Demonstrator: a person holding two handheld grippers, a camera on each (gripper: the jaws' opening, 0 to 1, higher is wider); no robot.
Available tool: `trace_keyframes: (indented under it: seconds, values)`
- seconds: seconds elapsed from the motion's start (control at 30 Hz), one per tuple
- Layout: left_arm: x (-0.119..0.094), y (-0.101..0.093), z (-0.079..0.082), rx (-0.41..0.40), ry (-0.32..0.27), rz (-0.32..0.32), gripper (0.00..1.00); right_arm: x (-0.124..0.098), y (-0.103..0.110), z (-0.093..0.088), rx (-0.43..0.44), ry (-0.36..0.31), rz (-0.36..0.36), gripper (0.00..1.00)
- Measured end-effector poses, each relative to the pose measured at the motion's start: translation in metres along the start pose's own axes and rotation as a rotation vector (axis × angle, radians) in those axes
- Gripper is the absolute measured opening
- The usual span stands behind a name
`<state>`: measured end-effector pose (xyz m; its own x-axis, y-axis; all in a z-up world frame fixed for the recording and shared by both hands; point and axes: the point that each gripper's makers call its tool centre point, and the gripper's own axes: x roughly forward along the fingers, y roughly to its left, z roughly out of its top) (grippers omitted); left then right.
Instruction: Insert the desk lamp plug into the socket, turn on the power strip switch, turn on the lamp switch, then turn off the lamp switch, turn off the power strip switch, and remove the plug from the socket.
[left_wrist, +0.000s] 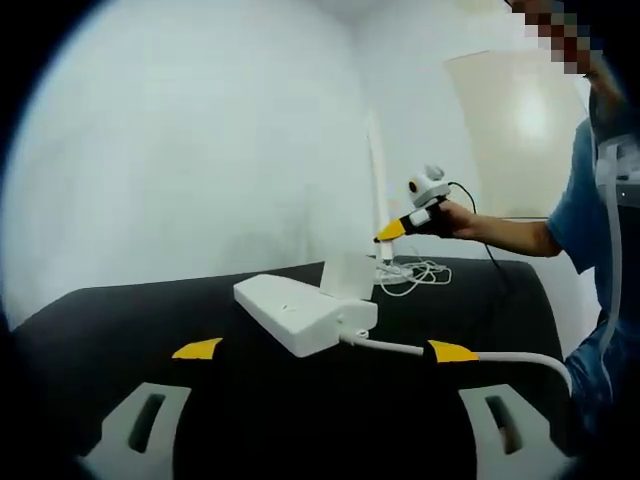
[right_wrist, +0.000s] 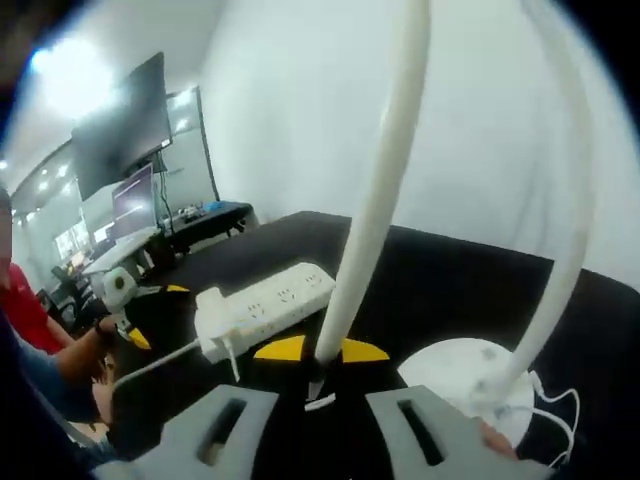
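Black tabletop carries your power strip — your left gripper gapes wide, empty. Your right gripper nearly pinches the lamp arm, base beside.

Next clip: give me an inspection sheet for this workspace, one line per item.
Surface: black table, mostly bare.
Job's things: white power strip lying flat with a white plug at one end; white desk lamp with round base and thin white stem.
Clutter: nothing seen.
Grippers: left gripper open, short of the strip; right gripper with yellow tips close around the lamp stem.
Cables: white strip cord running off the table; thin white lamp cord coiled by the base.
Surroundings: white walls, desks with monitors, a person's blue sleeve.
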<state>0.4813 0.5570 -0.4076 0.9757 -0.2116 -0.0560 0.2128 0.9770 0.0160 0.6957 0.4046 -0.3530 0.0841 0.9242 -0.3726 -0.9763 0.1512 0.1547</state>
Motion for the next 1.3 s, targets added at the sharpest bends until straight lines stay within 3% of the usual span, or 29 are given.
trace_keyframes:
  seconds: [0.87,1.3]
  values:
    - [0.000,0.002,0.001,-0.002,-0.006,0.006,0.76,-0.008,-0.071,-0.016,-0.091,0.096,-0.179,0.11]
    - [0.001,0.002,0.000,0.002,-0.003,0.008,0.75,-0.013,-0.087,-0.021,-0.137,0.119,-0.240,0.11]
